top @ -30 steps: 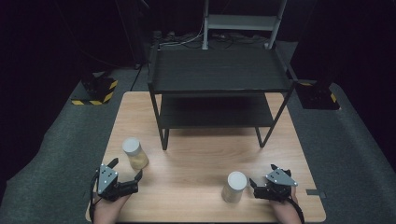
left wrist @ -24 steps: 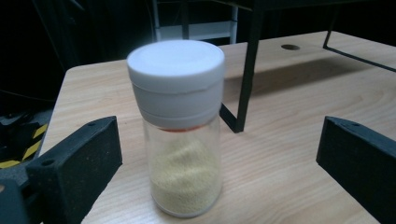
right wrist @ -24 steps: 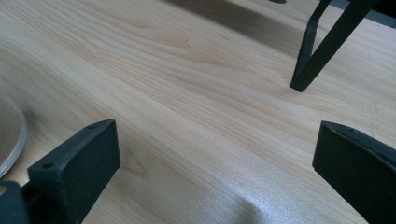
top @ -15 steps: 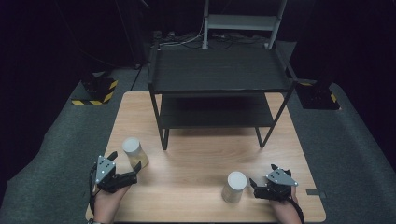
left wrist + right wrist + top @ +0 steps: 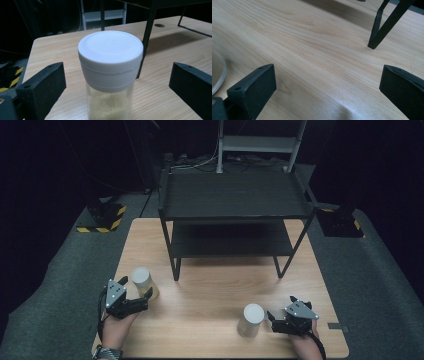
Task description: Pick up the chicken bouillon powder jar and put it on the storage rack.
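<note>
Tool work first: our left tool (image 5: 134,292) stands wide open around the left jar (image 5: 143,282), one black jaw on either side of it and neither touching the glass. In the left gripper view that jar (image 5: 110,72) rises upright between the jaws, its white screw lid on top and pale yellowish grains showing through the clear wall below. It stands on the worktop (image 5: 210,320) near the front left corner, just in front of the front left leg of the black shelf rack (image 5: 235,202).

Our right tool (image 5: 276,320) is open as well, with nothing between its jaws. It lies low over the worktop near the front right, just beside the right jar (image 5: 251,320), which stands upright with a white lid; we cannot tell from the high view whether the tool touches it. In the right gripper view we see bare wood grain between the spread jaws, a curved edge of the right jar (image 5: 217,72) at the far left, and a foot of the rack (image 5: 375,37) farther off.

The two jars are well apart, with open worktop between them. The rack stands at the back of the worktop with its two dark shelves bare.
</note>
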The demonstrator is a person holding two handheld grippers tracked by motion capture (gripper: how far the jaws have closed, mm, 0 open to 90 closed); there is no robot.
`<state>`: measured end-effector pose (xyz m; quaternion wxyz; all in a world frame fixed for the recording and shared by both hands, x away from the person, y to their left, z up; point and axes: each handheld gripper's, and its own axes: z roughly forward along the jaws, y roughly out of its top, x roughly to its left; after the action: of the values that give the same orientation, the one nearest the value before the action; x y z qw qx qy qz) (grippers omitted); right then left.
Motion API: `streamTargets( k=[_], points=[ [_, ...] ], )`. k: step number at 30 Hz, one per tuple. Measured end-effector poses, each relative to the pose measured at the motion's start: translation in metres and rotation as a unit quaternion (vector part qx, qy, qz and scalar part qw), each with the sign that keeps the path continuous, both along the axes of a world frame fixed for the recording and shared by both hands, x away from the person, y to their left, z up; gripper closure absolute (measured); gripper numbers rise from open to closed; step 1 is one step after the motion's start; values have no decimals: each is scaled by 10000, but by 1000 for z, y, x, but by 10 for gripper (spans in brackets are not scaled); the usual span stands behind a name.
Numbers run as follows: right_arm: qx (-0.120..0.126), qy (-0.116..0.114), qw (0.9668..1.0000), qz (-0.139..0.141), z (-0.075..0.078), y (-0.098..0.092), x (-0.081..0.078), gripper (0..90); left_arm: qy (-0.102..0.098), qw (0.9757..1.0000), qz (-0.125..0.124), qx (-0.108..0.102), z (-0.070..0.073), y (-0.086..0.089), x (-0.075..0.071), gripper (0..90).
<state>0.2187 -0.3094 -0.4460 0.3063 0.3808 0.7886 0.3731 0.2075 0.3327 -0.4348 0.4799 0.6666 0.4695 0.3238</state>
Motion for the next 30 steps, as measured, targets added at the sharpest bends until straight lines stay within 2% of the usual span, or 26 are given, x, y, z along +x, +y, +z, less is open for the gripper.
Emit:
streamTargets(
  k=[5, 12, 16, 24, 30],
  points=[
    [-22, 6, 10000, 4, 0, 1, 0, 2, 53, 10000, 64, -4, 1, -2, 8, 11],
    [9, 15, 10000, 0, 0, 0, 1, 1, 99, 9999, 12, -140, -4, 2, 16, 50],
    [22, 19, 10000, -1, 0, -1, 1, 2, 101, 9995, -32, -283, -9, 5, 19, 118],
    [18, 22, 10000, -2, 0, -1, 1, 2, 86, 9993, -60, -351, -14, 5, 22, 302],
    [31, 33, 10000, 7, 0, -1, 1, 2, 44, 9995, -72, -309, -16, 6, 20, 334]
  ],
)
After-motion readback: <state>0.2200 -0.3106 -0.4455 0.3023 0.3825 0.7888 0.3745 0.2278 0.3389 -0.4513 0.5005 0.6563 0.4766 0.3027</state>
